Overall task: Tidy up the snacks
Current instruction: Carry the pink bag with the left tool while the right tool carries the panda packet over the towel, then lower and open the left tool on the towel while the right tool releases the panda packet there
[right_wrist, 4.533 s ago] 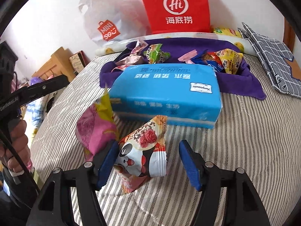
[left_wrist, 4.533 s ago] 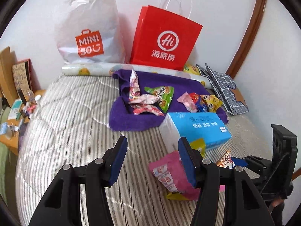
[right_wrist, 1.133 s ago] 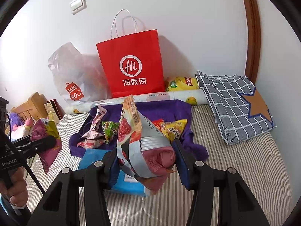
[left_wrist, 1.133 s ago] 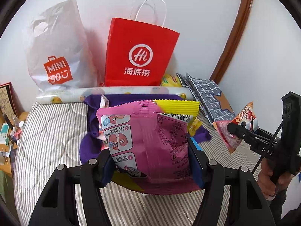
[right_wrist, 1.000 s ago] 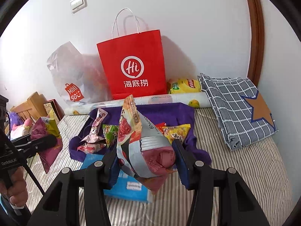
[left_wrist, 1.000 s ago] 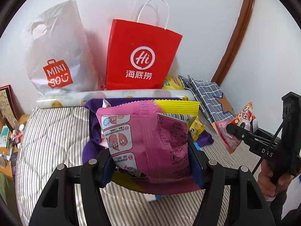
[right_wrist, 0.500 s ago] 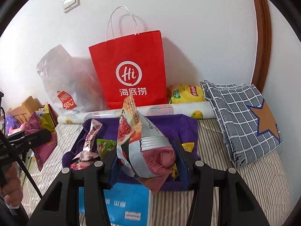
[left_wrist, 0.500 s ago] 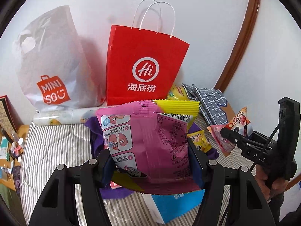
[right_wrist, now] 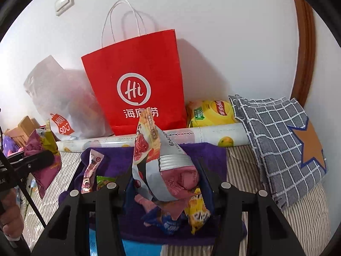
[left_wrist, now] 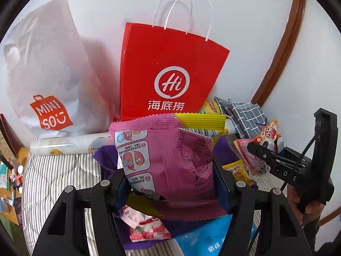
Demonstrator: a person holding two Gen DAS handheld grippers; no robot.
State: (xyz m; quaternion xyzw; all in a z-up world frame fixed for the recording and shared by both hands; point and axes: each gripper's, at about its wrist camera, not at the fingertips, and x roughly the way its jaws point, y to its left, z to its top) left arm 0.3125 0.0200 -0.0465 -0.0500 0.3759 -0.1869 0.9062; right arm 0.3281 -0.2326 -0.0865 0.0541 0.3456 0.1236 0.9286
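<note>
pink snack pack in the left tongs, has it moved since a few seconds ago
Yes. The pink snack pack lay on the striped bed earlier; now the left tongs hold it raised, closer to the red paper bag at the wall.

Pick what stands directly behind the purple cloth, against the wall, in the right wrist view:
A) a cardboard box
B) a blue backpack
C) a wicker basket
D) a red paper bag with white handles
D: the red paper bag with white rope handles stands upright against the wall, just beyond the purple cloth and the printed roll.
</note>
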